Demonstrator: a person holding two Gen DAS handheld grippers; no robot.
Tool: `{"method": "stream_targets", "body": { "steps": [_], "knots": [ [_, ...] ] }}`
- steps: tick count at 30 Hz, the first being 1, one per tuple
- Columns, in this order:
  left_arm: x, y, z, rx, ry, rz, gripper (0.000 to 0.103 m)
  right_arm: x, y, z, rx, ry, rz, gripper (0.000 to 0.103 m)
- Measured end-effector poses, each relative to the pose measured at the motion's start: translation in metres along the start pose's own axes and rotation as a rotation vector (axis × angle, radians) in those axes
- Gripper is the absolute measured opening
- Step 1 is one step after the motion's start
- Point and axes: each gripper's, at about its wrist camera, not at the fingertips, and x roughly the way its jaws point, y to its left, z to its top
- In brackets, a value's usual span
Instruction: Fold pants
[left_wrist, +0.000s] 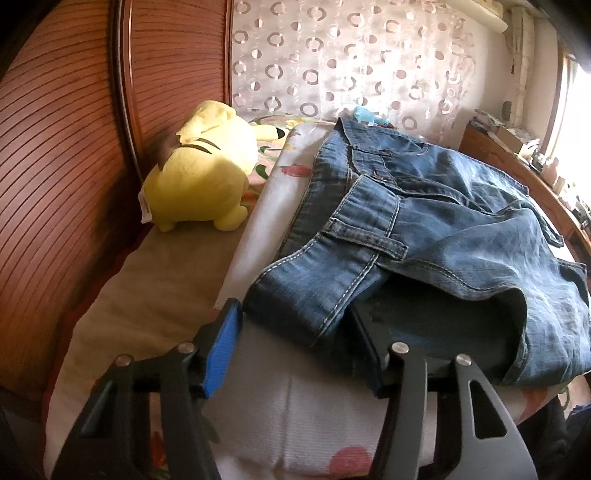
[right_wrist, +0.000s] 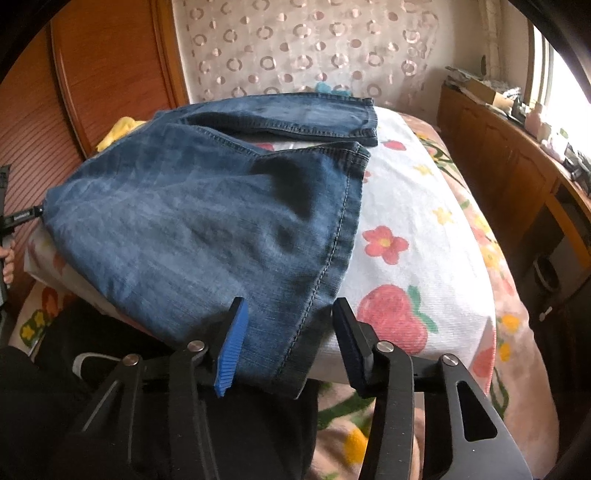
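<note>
Jeans (right_wrist: 207, 206): blue denim, lying on the white flower-print blanket (right_wrist: 413, 221) on the bed; waistband end toward my left, legs running away to the far side, one leg doubled back near the curtain.
Left claw (left_wrist: 295, 332): jaws wide apart, straddling the waistband corner; the right finger has slipped under a lifted flap of denim. Nothing is clamped.
Right claw (right_wrist: 288, 332): jaws wide apart, one either side of the near seamed edge that hangs over the blanket's front. Nothing is clamped here either.
Risk, grip: in my judgement, closing now on the left could catch one layer only, since the flap is lifted off the layer below; the fold would then drag skewed.
Risk, slide: the near edge overhangs the bed front; a pull toward me could tip the denim off the blanket.
Risk, bunching: the fabric is rumpled in the middle; folding over it would trap the creases.
Risk, neighbour: yellow plush toy (left_wrist: 203, 177) sits just beside the blanket on my left; a wide swing could knock it.
Containers: none that I can make out; clutter on the wooden sideboard (right_wrist: 517, 155) too small to identify.
</note>
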Motion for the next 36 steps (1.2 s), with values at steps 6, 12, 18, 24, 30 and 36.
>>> {"method": "stream_targets", "body": {
  "steps": [6,12,18,24,30,36],
  "knots": [
    [-0.003,-0.002,0.003,0.004,-0.006,-0.016,0.045,0.000,-0.001,0.000,-0.001,-0.005,0.000,0.035],
    [-0.003,-0.001,0.005,0.011,0.008,-0.036,0.040,0.001,-0.004,0.003,-0.002,-0.007,0.039,0.011],
    [-0.016,-0.010,0.011,0.023,-0.034,-0.065,0.013,-0.014,-0.004,0.019,0.001,-0.087,0.057,0.006],
    [-0.050,-0.025,0.032,0.040,-0.138,-0.092,0.011,-0.035,0.001,0.056,-0.042,-0.187,0.044,0.005],
    [-0.069,-0.042,0.049,0.088,-0.198,-0.100,0.011,-0.042,0.014,0.105,-0.103,-0.272,0.034,0.005],
    [-0.065,-0.047,0.051,0.097,-0.193,-0.102,0.011,-0.002,0.039,0.136,-0.159,-0.244,0.070,0.005]
  ]
}}
